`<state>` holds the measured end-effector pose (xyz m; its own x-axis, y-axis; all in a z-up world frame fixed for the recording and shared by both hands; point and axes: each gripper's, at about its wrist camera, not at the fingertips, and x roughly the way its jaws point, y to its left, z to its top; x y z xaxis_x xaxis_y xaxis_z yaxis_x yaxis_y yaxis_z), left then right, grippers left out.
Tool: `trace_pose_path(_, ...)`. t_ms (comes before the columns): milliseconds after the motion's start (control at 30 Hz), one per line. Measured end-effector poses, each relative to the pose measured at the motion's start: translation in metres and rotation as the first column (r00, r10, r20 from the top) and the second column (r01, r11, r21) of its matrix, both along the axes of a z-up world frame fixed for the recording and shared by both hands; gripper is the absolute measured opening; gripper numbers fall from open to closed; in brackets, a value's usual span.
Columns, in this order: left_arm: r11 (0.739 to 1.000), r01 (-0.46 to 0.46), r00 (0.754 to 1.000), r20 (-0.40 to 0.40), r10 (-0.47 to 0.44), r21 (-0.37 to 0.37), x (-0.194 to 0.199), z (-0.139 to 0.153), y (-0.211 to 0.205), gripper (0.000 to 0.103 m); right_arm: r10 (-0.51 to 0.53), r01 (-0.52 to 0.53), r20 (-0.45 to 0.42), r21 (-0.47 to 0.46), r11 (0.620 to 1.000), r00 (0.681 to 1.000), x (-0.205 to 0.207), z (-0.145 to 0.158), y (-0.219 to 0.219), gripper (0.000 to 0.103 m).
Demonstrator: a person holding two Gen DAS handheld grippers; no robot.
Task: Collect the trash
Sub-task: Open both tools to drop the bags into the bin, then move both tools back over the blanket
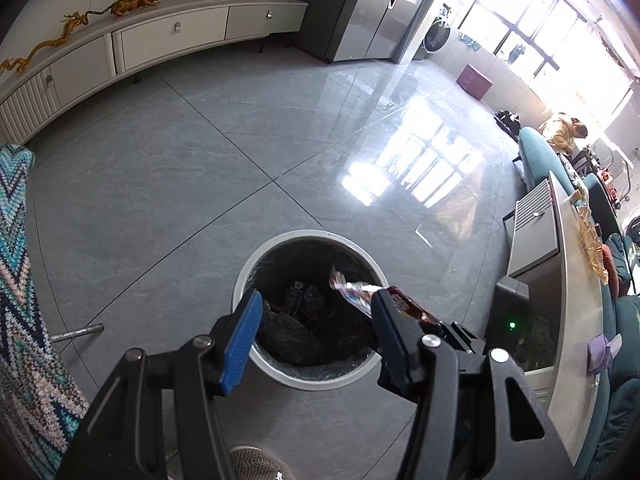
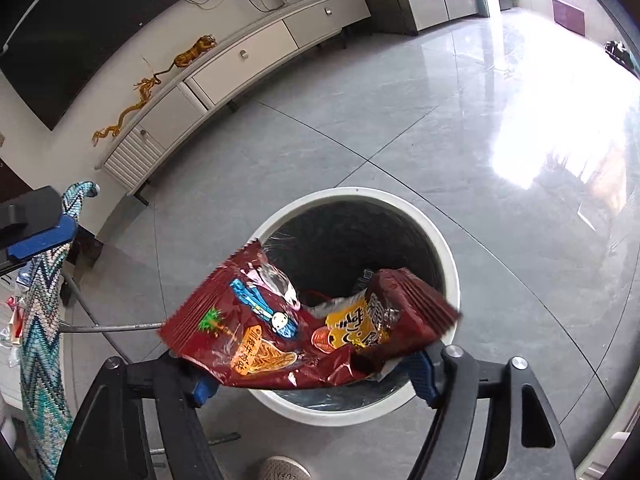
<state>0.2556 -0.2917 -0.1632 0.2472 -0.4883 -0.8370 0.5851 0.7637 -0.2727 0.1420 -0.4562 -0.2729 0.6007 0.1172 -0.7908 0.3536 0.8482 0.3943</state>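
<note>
A round white trash bin (image 1: pixel 256 364) with a black liner stands on the grey floor and holds dark trash; it also shows in the right wrist view (image 2: pixel 450 264). My left gripper (image 1: pixel 316 320) is open and empty just above the bin's near rim. My right gripper (image 2: pixel 312 380) has its jaws wide apart, with a crumpled red snack wrapper (image 2: pixel 256 320) lying between the fingers over the bin's near rim. The wrapper's end (image 1: pixel 360 296) and the right gripper show at the bin's right side in the left wrist view.
A white TV cabinet (image 1: pixel 168 40) with golden figurines runs along the far wall. A knitted zigzag cloth (image 1: pixel 20 280) hangs at left over a metal chair leg (image 1: pixel 78 333). A white coffee table (image 1: pixel 568 280) and teal sofa (image 1: pixel 536 152) stand at right. A shoe (image 1: pixel 260 466) is below.
</note>
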Motion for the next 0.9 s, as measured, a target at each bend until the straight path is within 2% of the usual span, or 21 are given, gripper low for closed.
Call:
trace_pose_path(233,0.999,-0.035,0.998,0.060,0.037,-0.027,-0.020,0.035,0.041,0.055,0.008,-0.008,-0.007,-0.036,0.999,1.000,0.007,0.017,0.009,0.084)
trace_pose_path(567,0.995,-0.091,0.977,0.189,0.096,-0.037,-0.056,0.078,0.092,0.055,0.019,-0.015,0.065,-0.048,0.999,0.998,-0.018,0.063,0.028,0.085)
trace_pose_path(767,0.987,-0.160,0.934,0.318,0.161,-0.031,-0.087,0.103,0.128,0.055,0.018,-0.007,0.153,-0.069,0.998,0.988,-0.043,0.112,0.044,0.092)
trace_pose_path(900,0.970,-0.237,0.883,0.404,0.241,-0.060,-0.107,0.124,0.158,0.055,0.020,0.014,0.218,-0.152,0.988,0.976,-0.065,0.152,0.065,0.099)
